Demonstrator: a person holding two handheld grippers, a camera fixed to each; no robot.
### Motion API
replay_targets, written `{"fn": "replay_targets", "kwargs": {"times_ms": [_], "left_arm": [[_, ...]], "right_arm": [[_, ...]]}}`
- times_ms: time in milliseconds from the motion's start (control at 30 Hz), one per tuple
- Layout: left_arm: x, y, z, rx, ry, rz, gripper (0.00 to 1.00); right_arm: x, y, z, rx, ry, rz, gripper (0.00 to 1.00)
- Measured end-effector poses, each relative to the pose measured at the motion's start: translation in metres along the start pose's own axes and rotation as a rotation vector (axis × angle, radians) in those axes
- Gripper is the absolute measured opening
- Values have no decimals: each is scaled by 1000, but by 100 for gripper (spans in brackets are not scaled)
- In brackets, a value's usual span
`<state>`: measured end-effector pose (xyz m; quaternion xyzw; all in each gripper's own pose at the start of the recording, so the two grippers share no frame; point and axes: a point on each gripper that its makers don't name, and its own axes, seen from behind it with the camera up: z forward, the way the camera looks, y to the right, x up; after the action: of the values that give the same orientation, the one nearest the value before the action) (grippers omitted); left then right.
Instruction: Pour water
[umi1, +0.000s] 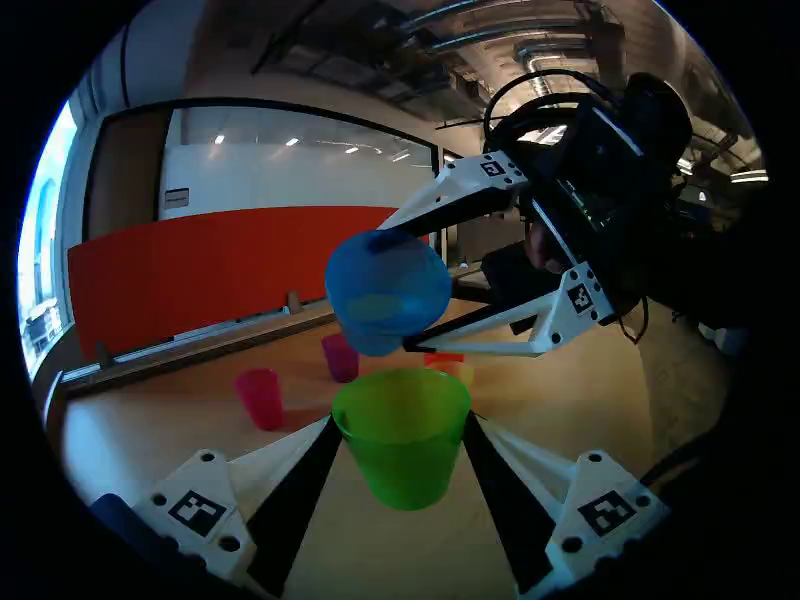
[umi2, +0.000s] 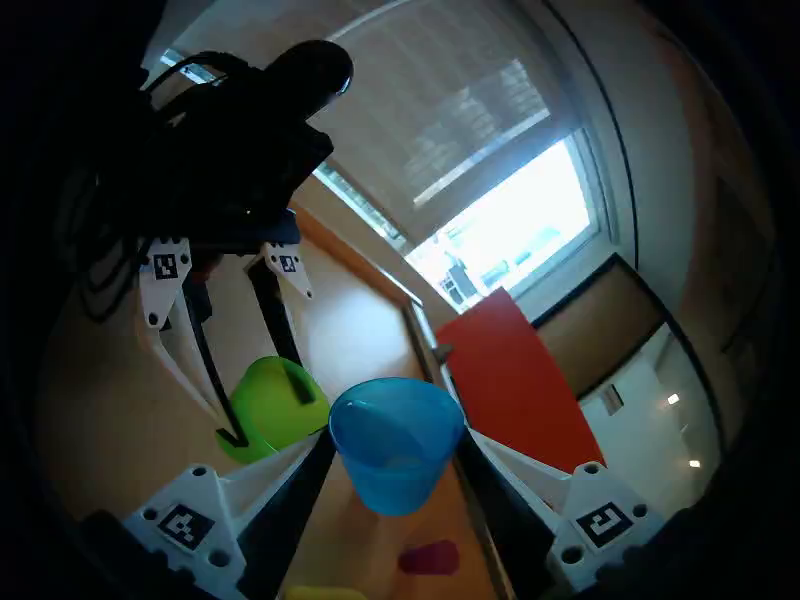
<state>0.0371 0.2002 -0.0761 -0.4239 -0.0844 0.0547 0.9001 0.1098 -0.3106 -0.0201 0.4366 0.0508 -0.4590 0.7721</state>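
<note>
A wooden table (umi1: 600, 400) runs to a red panel (umi1: 230, 265) far left. The right gripper view adds a bright window (umi2: 510, 230). Near, the left gripper (umi1: 402, 425) pinches a green cup (umi1: 405, 475). The right gripper (umi1: 396, 290) pinches a blue cup (umi1: 385, 280), tilted just above it. Pink cups (umi1: 260, 397) stand farther left.

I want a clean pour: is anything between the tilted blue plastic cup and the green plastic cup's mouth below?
Nothing visible does. The blue plastic cup hangs tilted just above the green plastic cup, with only open air between them.
</note>
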Motion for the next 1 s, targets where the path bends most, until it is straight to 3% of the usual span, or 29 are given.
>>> {"fn": "replay_targets", "kwargs": {"times_ms": [1000], "left_arm": [[4,4,4,-8,7,1,86]], "right_arm": [[2,2,3,8,-31,-139,90]]}}
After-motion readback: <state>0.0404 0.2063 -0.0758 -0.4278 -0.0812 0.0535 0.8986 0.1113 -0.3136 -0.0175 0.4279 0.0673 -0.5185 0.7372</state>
